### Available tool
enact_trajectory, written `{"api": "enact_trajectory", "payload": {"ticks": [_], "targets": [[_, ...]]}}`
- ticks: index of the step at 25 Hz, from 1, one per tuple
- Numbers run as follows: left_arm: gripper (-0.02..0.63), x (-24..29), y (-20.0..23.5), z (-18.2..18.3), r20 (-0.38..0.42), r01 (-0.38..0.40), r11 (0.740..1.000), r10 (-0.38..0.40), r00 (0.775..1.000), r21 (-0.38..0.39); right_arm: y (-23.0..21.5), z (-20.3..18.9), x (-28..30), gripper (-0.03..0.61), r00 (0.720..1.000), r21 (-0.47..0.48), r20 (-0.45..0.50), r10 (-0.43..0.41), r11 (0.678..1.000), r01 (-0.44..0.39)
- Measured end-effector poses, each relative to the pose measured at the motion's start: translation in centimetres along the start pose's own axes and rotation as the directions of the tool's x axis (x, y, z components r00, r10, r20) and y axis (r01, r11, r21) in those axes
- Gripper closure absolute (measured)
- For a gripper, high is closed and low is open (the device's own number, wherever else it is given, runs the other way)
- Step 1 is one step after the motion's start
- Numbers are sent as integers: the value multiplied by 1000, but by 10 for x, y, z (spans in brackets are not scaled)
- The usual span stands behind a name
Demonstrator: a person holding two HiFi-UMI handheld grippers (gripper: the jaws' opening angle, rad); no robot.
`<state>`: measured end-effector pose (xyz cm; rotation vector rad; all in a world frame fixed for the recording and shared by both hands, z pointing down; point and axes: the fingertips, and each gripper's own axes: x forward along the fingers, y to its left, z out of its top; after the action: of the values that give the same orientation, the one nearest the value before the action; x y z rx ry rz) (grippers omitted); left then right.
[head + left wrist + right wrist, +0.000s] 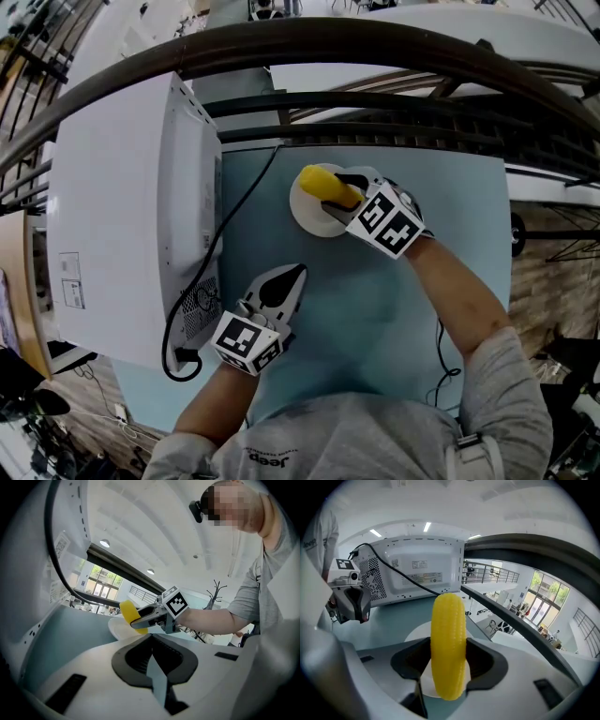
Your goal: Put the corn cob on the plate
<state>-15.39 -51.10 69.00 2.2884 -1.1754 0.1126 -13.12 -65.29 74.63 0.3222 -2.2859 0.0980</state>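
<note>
Currently the right gripper [342, 194] is clamped on the corn cob [323, 185], with its two pads pressing the cob's sides at about mid-length. The cob lies crosswise to the jaws, and its free end projects over the white plate [298, 204]. The cob therefore sits above the plate, roughly over the centre, but no view shows clearly whether its underside touches the plate surface. The left gripper [292, 277] rests low over the blue table [375, 309], well apart from the plate, with its jaws pressed together at the tips and nothing between them. It takes no part in this step. The step in hand is judged to be the final lowering and release. Lower the right gripper until the cob's full length bears on the plate, and level the cob first so that neither end lands alone and tips it. Release by spreading the jaws slowly. A cob is round and likely to roll, so place it across the centre of the plate rather than near the rim. Withdraw the gripper upward and back along its own line to avoid dragging the cob off. Leave the left gripper clear of the microwave oven [122, 206] and its black cable [239, 202].
</note>
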Motion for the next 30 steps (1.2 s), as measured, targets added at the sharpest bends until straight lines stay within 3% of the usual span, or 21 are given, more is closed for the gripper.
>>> {"api": "enact_trajectory", "payload": {"ticks": [12, 23, 30], "targets": [[595, -1, 4, -3, -4, -5, 1000, 5, 1000, -10, 4, -10, 22, 342, 994, -144, -74, -84, 987, 72], [595, -4, 4, -4, -3, -5, 1000, 4, 1000, -9, 5, -9, 24, 341, 993, -149, -66, -101, 985, 91], [595, -8, 3, -4, -8, -9, 1000, 9, 1000, -5, 8, 5, 16, 302, 995, -126, -12, -97, 987, 94]]}}
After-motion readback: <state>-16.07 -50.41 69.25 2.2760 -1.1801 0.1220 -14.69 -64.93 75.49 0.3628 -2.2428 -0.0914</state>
